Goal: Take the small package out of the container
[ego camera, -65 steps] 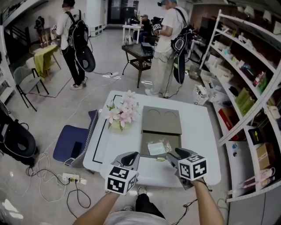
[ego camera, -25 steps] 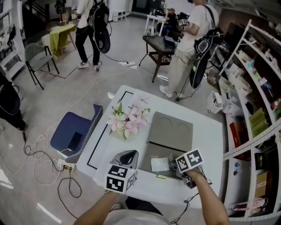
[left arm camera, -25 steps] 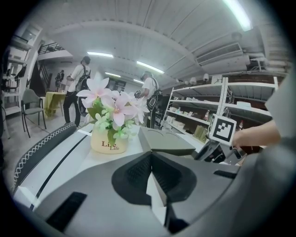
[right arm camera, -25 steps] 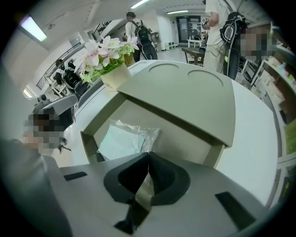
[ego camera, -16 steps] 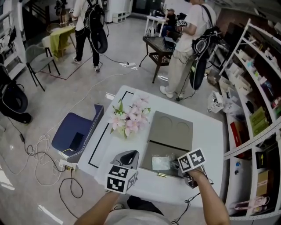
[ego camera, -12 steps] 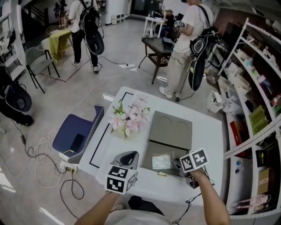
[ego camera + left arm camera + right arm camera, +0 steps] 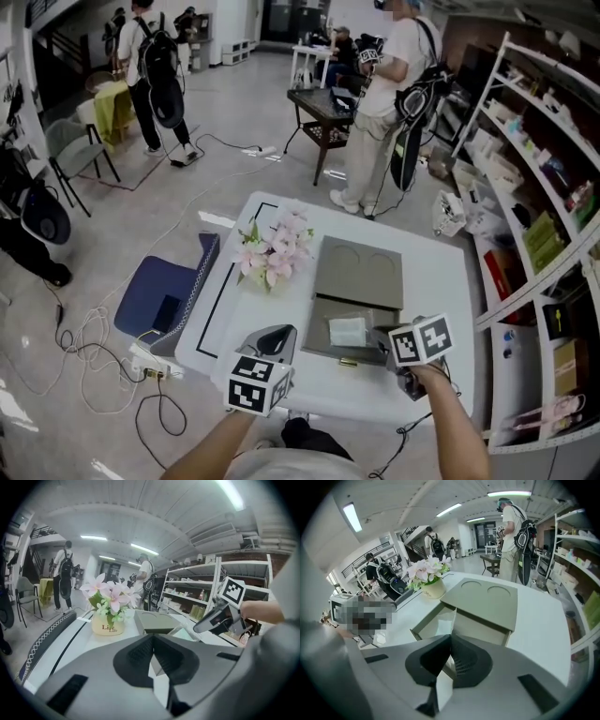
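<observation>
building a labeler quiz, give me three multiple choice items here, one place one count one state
1. Relative to the grey-green box container, the cream pot of pink flowers stands: A beside it; B on it; C inside.
2. Round recesses in its lid: A one; B two; C four.
3. The right gripper is: A open; B shut on a flower; C shut on the small clear plastic package.
A, the pot sits on the white table; B, two circles show; C, the package runs between closed jaws.
</observation>
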Demonstrator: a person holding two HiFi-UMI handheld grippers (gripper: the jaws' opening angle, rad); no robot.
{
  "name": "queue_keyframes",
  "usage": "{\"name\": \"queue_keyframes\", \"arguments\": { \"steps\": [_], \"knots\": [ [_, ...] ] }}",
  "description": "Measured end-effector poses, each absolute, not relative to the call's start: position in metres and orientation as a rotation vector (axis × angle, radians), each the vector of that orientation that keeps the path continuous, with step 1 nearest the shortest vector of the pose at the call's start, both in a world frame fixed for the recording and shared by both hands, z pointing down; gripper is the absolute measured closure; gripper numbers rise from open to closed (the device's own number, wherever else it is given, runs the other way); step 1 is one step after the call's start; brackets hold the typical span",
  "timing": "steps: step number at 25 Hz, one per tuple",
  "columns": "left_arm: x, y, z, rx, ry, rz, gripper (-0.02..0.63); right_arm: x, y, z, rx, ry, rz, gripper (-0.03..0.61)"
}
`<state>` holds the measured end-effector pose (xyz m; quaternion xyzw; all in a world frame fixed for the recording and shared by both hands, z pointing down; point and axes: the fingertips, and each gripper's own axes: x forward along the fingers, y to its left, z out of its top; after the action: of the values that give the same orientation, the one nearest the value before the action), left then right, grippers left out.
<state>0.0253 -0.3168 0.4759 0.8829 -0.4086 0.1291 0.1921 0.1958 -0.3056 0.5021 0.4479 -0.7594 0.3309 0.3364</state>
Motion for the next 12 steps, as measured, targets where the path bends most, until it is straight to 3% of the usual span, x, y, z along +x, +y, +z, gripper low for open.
{"name": "queue_keyframes", "arguments": {
  "steps": [12],
  "knots": [
    [0.002,-0.278,0.465,2.519,-1.127,0.379,0.609,0.181,-0.277,0.447,1.344,-2.102,0.767,0.572]
  ]
}}
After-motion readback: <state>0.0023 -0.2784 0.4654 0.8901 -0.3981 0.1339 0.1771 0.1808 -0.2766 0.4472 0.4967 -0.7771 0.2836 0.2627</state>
